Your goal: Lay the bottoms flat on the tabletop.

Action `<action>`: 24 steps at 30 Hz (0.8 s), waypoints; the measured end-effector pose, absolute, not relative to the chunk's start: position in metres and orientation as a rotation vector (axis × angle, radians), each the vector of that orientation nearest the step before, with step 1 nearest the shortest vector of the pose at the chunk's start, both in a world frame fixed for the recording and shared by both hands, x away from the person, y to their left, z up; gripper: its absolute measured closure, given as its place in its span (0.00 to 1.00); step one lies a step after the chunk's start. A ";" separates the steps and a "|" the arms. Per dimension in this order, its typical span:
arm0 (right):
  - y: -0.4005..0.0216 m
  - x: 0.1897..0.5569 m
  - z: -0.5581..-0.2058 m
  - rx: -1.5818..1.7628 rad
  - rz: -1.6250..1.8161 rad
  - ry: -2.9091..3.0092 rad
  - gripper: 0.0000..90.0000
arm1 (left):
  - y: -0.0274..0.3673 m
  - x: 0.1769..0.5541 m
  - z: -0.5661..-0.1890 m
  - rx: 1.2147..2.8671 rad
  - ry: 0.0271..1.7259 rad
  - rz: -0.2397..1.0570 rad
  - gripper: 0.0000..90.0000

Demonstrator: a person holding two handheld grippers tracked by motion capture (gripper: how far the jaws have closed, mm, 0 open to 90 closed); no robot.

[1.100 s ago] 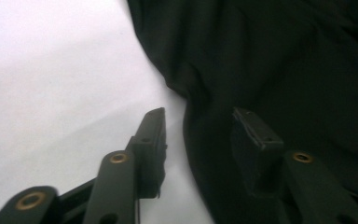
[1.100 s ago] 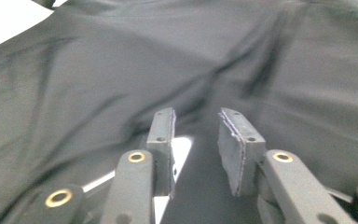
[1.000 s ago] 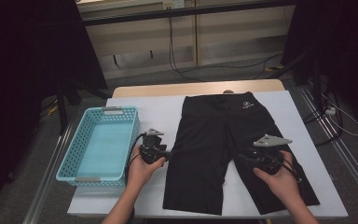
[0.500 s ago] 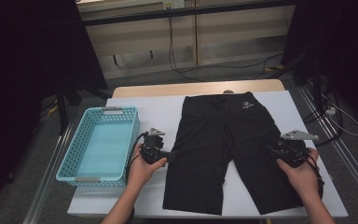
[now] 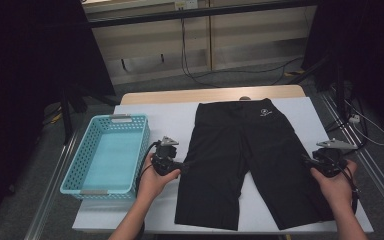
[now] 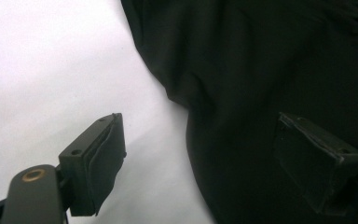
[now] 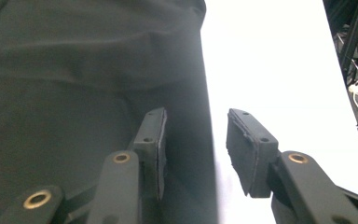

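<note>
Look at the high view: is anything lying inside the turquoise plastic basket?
No, the turquoise plastic basket shows only its bare floor beside the black shorts.

You've got a turquoise mesh basket (image 5: pixel 107 155) at the table's left side, sitting on a white sheet (image 5: pixel 167 122). Wooden table edge (image 5: pixel 180 96) shows at the far side. Cables (image 5: pixel 195 70) trail over the floor beyond.
</note>
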State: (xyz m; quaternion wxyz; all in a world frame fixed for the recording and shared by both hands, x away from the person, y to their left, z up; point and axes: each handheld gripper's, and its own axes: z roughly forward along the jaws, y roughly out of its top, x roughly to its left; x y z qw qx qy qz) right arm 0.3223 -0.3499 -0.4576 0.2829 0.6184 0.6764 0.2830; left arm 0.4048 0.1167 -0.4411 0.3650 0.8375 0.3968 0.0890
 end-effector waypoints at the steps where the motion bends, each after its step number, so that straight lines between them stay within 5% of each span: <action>1: -0.351 0.322 -0.459 1.654 0.748 1.813 0.65 | 0.117 0.405 -0.441 2.159 1.020 0.224 0.19; 8: -0.358 0.321 -0.461 1.701 0.805 1.789 0.77 | 0.118 0.405 -0.440 2.144 1.027 0.236 0.19; 12: -0.360 0.319 -0.461 1.700 0.844 1.807 0.98 | 0.118 0.405 -0.441 2.150 1.024 0.229 0.19; 24: -0.363 0.309 -0.457 1.690 0.858 1.829 0.96 | 0.118 0.404 -0.440 2.160 1.021 0.206 0.18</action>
